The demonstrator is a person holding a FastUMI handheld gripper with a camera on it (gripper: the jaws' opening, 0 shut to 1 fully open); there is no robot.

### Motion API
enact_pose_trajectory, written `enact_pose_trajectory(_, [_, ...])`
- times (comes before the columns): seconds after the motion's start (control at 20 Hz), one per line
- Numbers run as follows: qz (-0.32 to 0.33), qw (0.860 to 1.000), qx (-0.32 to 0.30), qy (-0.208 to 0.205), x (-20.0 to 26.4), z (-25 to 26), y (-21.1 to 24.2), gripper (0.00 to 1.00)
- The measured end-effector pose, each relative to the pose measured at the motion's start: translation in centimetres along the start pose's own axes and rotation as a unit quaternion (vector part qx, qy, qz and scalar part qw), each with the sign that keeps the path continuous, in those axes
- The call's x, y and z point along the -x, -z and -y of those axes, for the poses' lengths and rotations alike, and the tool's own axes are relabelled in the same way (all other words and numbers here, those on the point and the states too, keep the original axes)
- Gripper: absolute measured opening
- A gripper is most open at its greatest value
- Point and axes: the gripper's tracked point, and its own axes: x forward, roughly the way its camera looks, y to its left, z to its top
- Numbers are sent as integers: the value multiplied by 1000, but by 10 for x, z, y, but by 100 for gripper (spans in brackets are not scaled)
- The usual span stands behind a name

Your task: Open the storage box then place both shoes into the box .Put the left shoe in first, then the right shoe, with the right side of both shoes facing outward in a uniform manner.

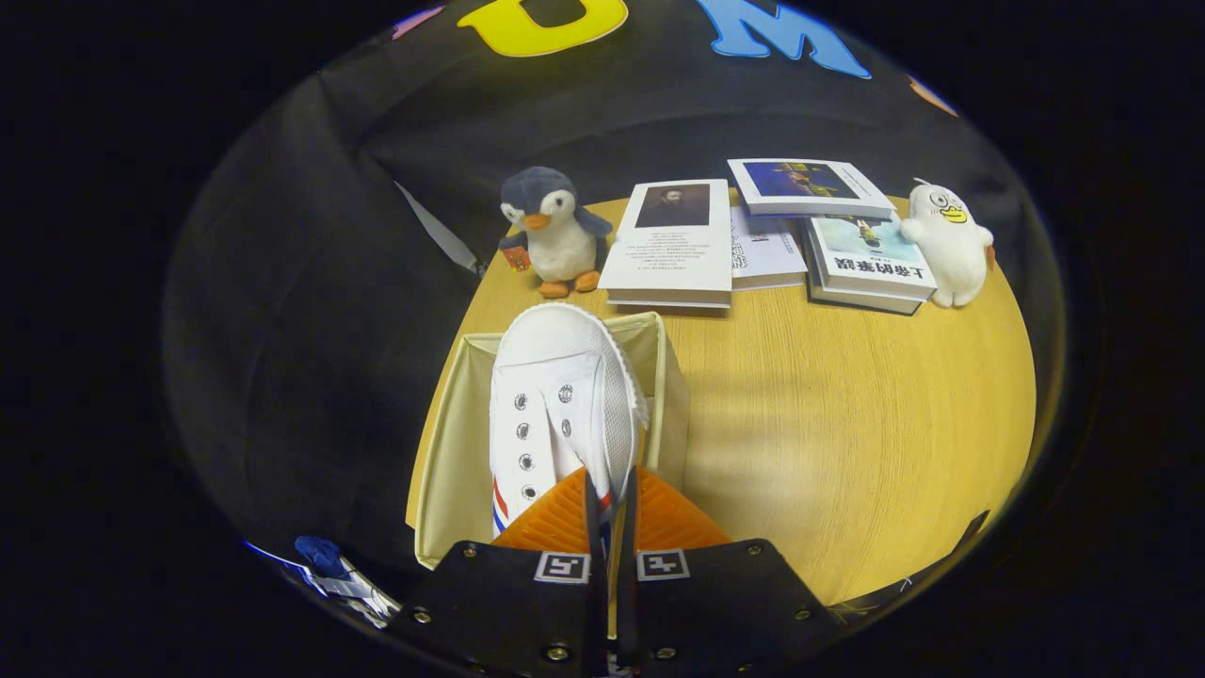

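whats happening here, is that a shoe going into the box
Yes. A hand-held gripper is shut on a white shoe, its fingers pinching the shoe's side wall, and holds it over the open cream storage box on the wooden table. The toe points away towards a penguin plush. Beyond lie some books and a white plush.

tongs (611, 490) | ribbed finger pads | dark mounts with brass screws | two square fiducial markers
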Motion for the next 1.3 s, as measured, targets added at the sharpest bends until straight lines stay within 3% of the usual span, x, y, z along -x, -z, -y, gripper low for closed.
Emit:
enact_pose_trajectory(0.1, [-12,1000,3,-2,-8,-3,8,4])
enact_pose_trajectory(0.2, [8,1000,-15,-20,-8,-14,-1,36])
enact_pose_trajectory(0.3, [28,999,-10,-18,-2,-12,-9,54])
enact_pose_trajectory(0.35, [37,999,-2,-22,5,-13,-12,78])
enact_pose_trajectory(0.4, [48,999,8,-19,10,-12,-15,92])
enact_pose_trajectory(0.45, [63,998,24,-5,18,-3,-20,99])
enact_pose_trajectory(0.6, [117,991,59,25,47,17,-35,99])
enact_pose_trajectory(0.85, [198,979,48,33,117,57,-60,99])
enact_pose_trajectory(1.3, [308,945,57,92,222,151,-68,98])
